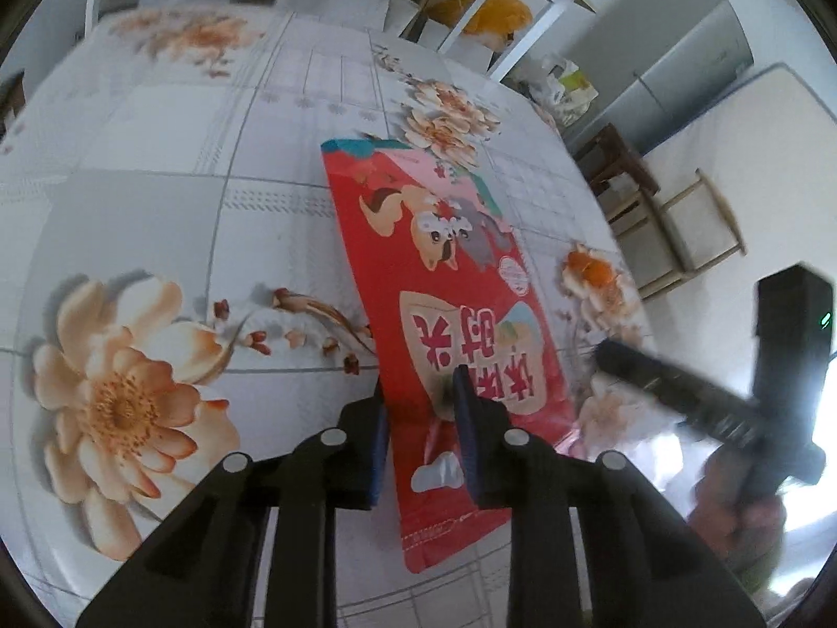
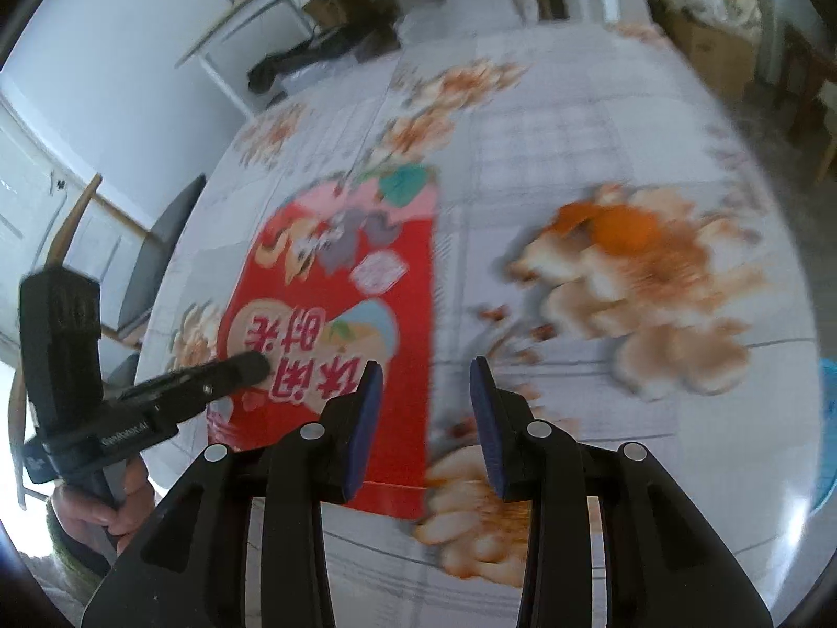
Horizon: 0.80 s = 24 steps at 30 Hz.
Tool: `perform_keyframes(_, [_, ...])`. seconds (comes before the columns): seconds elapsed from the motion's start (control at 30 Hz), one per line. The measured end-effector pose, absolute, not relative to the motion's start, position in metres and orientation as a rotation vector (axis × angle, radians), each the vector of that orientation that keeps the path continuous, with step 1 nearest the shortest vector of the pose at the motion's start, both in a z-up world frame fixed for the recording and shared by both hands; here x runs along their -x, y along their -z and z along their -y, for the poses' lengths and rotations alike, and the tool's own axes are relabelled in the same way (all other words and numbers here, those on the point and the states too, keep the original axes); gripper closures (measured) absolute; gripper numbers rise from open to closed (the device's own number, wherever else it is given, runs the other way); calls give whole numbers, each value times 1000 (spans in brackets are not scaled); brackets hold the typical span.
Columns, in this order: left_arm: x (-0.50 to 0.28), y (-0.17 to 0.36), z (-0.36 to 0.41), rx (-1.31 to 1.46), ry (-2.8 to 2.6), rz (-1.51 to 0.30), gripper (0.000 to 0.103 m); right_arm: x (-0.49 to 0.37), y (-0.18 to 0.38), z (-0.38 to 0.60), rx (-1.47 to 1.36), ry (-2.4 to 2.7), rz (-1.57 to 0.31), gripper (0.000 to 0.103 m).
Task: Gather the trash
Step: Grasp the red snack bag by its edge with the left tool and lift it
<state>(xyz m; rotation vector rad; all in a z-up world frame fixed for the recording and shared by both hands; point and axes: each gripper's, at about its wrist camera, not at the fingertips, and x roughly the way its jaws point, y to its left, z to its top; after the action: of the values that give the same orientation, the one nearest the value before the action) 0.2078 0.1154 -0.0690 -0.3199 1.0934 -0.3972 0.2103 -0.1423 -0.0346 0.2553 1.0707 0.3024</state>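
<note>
A red snack bag (image 1: 450, 272) with cartoon animals lies lengthwise on the flowered tablecloth (image 1: 157, 209). My left gripper (image 1: 418, 390) stands over the bag's near left part. Its blue pads hold a creased strip of the bag between them, with the left pad at the bag's edge. In the right wrist view one of its fingers (image 2: 246, 366) rests on the bag (image 2: 340, 272). My right gripper (image 2: 426, 366) is open above the bag's right edge and touches nothing. A piece of orange peel (image 2: 622, 230) lies on a printed flower to the right, and shows small in the left wrist view (image 1: 591, 269).
A wooden stool (image 1: 696, 240) and a grey fridge (image 1: 680, 42) stand past the table's right side. A white shelf frame (image 1: 502, 5) holds yellow bags at the back. Something blue (image 2: 829, 418) shows at the table's right edge. A hand (image 1: 743, 513) grips the right tool.
</note>
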Motion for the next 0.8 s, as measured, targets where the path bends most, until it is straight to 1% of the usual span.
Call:
perform_keyframes(0.03, [-209,69,-113,306,391,-1094,88,-211,32,150,-254,-274,-1059,61])
perform_keyframes(0.07, [-209,69,-113,295,390,-1096,89,-213,29,158,-253,-242,-1048,59])
perform_keyframes(0.13, [-209,72,-119,297,392,-1096,89,-219,25,170,-259,-199,-1032,56])
perform_keyframes(0.2, [-208,71,-119,286,390,-1090,90,-224,22,175,-248,-172,-1013,48])
perform_keyframes(0.3, [-207,71,-119,270,385,-1081,91,-236,20,179,-227,-142,-1002,41])
perform_keyframes(0.33, [-207,70,-119,268,385,-1078,91,-243,22,180,-231,-125,-1013,40])
perform_keyframes(0.5, [-206,68,-116,263,384,-1067,97,-261,31,179,-261,-72,-1028,40])
perform_keyframes(0.63, [-203,66,-116,270,391,-1056,97,-273,43,177,-263,-30,-1042,41])
perform_keyframes(0.8, [-201,62,-114,272,408,-1033,99,-273,53,168,-217,-3,-1053,53])
